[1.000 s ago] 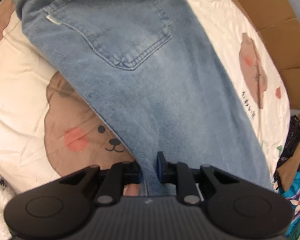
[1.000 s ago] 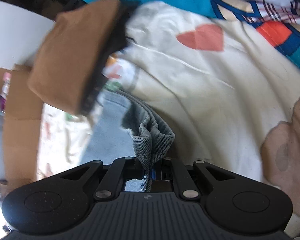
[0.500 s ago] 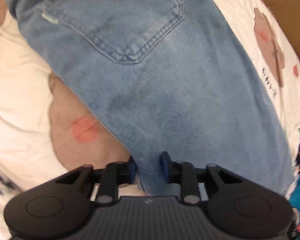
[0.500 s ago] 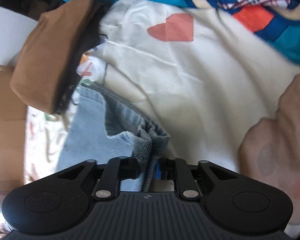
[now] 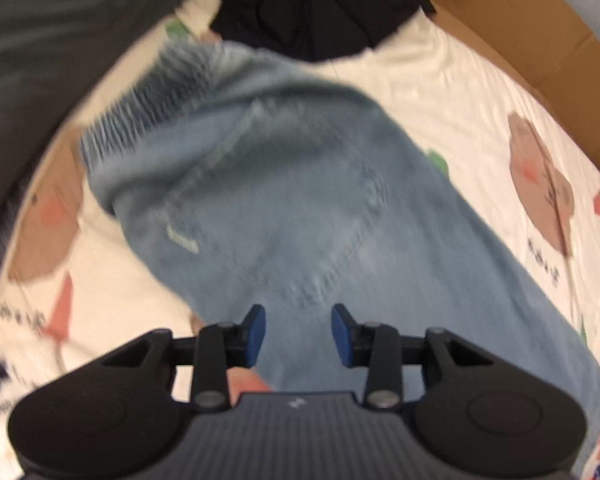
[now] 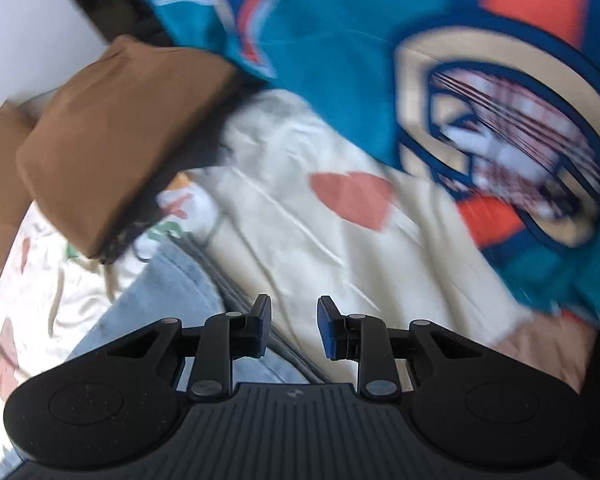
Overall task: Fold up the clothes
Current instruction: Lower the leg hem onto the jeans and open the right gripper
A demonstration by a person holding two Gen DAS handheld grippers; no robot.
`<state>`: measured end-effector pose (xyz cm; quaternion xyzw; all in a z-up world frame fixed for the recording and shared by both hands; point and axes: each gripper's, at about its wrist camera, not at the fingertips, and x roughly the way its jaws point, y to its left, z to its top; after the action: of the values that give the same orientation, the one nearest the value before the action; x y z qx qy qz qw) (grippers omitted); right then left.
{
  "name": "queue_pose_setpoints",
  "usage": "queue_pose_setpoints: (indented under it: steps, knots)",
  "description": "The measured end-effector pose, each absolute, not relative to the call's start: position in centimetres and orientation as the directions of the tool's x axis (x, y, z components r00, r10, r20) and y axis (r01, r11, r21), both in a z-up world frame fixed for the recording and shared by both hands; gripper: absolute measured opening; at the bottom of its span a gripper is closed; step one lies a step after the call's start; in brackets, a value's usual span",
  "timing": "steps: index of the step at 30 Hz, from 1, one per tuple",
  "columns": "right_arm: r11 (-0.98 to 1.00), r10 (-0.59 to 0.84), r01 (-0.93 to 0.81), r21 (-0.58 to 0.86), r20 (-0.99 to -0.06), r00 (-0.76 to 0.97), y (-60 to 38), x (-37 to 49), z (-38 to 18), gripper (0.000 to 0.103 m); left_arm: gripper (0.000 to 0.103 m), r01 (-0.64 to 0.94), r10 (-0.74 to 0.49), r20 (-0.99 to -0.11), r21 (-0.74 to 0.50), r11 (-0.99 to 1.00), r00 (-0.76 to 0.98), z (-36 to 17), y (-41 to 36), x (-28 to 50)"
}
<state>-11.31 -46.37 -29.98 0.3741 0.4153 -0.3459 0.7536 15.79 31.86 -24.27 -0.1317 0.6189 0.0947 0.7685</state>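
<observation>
Light blue jeans [image 5: 300, 208] lie flat on a cream bedsheet [image 5: 472, 92] printed with bears, back pocket up, waistband toward the far left. My left gripper [image 5: 298, 334] hovers above the denim, its jaws opening, and nothing is pinched between the blue pads. In the right wrist view the jeans' hem end [image 6: 172, 304] lies on the sheet at lower left. My right gripper [image 6: 294, 330] is above it, jaws opening, the pads clear of the cloth.
A black garment [image 5: 320, 4] lies beyond the waistband. Brown cardboard [image 5: 540, 32] borders the bed at the far right. A folded brown garment [image 6: 116, 144] and a teal patterned garment [image 6: 380, 48] lie beyond the hem.
Both grippers let go of the denim and their jaws spread apart. The left one rose and pulled back, so the whole waistband now shows. The right one lifted off the bunched hem.
</observation>
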Motion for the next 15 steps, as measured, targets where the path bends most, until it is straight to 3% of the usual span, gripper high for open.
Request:
queue_pose_setpoints:
  steps: [8,15]
  knots:
    - [0.7,-0.169,0.68,0.216,-0.876,0.452,-45.2,-2.9,-31.5,0.03,0.044,-0.33,0.062,-0.948,-0.046,0.943,0.311,-25.1,32.3,18.7]
    - [0.744,-0.157,0.648,0.163,-0.9,0.406,-44.2,0.1,-34.2,0.026,0.044,-0.364,0.116,-0.937,-0.012,0.931,0.329,-25.5,34.2,19.6]
